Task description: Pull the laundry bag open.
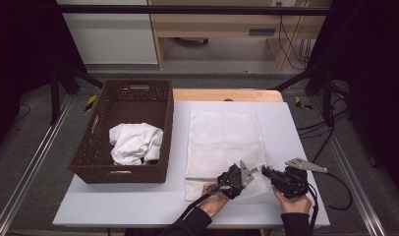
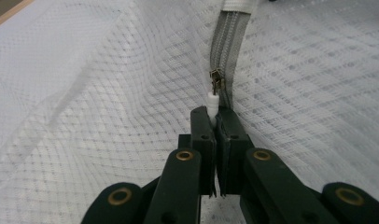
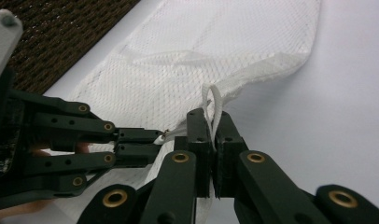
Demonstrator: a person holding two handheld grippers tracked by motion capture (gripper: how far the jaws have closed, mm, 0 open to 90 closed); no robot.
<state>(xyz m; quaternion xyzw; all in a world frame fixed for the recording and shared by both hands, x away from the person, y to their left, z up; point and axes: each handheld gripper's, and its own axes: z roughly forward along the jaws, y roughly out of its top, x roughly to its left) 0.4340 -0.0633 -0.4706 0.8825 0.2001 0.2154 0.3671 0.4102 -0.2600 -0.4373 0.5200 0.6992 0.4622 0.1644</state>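
A white mesh laundry bag (image 1: pixel 222 140) lies flat on the white table, with its grey zipper (image 2: pixel 229 42) along the near edge. My left gripper (image 1: pixel 255 172) is shut on the white pull tab (image 2: pixel 213 103) just behind the metal zipper slider (image 2: pixel 216 80). Its fingertips point right, toward my right gripper (image 1: pixel 264 171). My right gripper (image 3: pixel 213 122) is shut on a white fabric loop (image 3: pixel 215 103) at the bag's near right corner. The left gripper (image 3: pixel 157 140) shows close beside it there, almost tip to tip. The zipper looks closed ahead of the slider.
A dark brown wicker basket (image 1: pixel 105 167) stands at the table's left, beside the bag, with a crumpled white cloth (image 1: pixel 134 142) inside. Bare white table (image 1: pixel 296 132) lies right of the bag. Cables trail off the right edge.
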